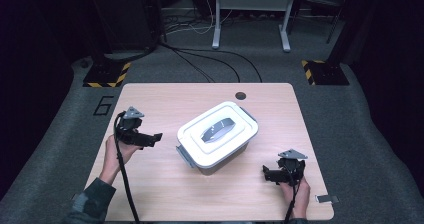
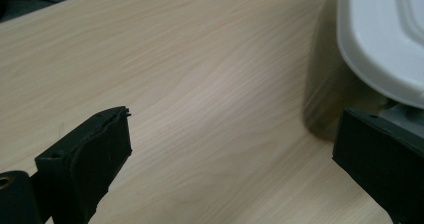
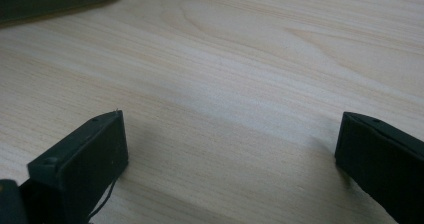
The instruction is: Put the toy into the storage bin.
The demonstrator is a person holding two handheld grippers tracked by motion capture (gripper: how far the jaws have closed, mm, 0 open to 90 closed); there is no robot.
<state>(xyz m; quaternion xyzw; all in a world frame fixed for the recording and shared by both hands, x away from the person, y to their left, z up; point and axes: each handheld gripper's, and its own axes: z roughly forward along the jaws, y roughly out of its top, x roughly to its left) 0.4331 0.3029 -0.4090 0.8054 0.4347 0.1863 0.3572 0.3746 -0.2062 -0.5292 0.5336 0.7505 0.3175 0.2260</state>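
White rounded-rectangular plastic storage box (image 1: 218, 138), smooth, with a grey handle inset in its lid and grey latches at both short ends, sits mid-bench on the pale wood-grain bench (image 1: 165, 194). Its long axis runs diagonally, from the near-left corner toward the far right.

I see the left claw (image 1: 155, 138) to the box's left, jaws spread wide with nothing between them, pointing toward the box's near-left latch. Hand grips from below, forearm angled in.

Right claw (image 1: 266, 173) sits off the box's near-right side, jaws likewise parted over bare wood, aimed leftward.
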